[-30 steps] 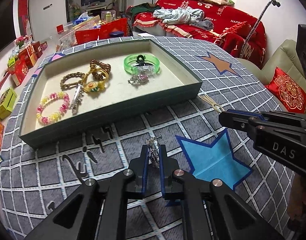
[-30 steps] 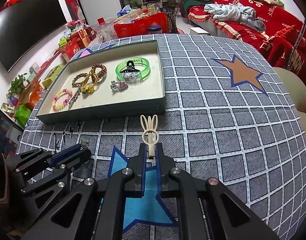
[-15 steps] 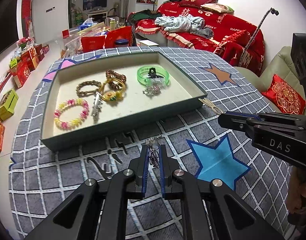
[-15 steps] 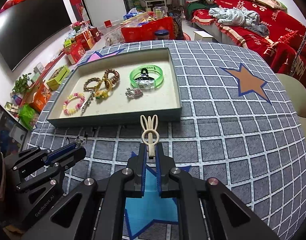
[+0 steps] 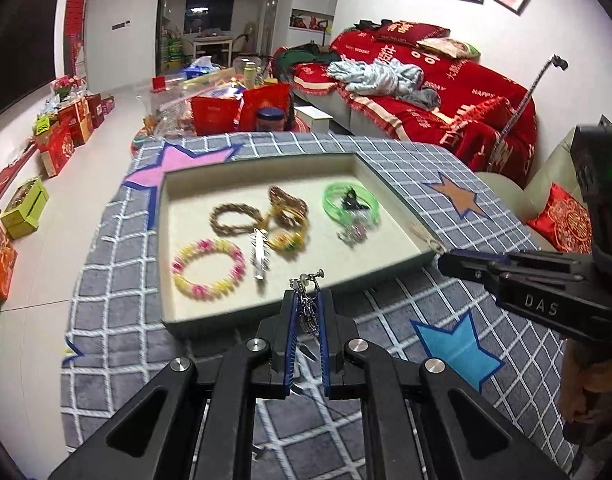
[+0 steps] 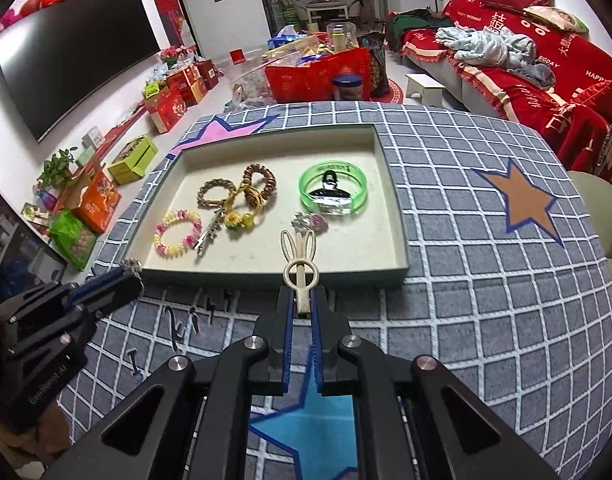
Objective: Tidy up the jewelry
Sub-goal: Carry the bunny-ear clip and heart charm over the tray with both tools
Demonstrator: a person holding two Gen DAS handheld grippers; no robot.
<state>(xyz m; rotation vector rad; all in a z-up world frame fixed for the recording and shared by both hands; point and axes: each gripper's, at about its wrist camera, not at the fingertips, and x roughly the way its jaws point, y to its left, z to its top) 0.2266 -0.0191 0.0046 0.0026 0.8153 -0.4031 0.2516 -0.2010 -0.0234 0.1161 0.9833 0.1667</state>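
My left gripper (image 5: pixel 307 300) is shut on a small silver earring (image 5: pixel 308 292), held just before the near wall of the green tray (image 5: pixel 266 312). My right gripper (image 6: pixel 303 300) is shut on a cream rabbit-ear hair clip (image 6: pixel 299 258), its ears reaching over the near rim of the tray (image 6: pixel 394 184). The tray holds a green bangle (image 6: pixel 333 192) with a black clip, a pink-yellow bead bracelet (image 6: pixel 177 233), braided brown hair ties (image 6: pixel 217 194), a silver clip (image 6: pixel 209 236) and a small sparkly brooch (image 6: pixel 311 222). The left gripper (image 6: pixel 122 276) shows at the left in the right wrist view.
The tray lies on a grey grid-patterned cloth (image 6: pixel 466 264) with a blue star (image 5: pixel 458 350), an orange star (image 6: pixel 526 200) and a pink star (image 6: pixel 222 130). Past the table's far edge stand red gift bags (image 6: pixel 318 74), boxes on the floor and a red-covered sofa (image 5: pixel 426 84).
Both grippers have risen and moved toward the tray with their pieces still held. The earring and the hair clip now stand at the tray's near rim instead of over the cloth.
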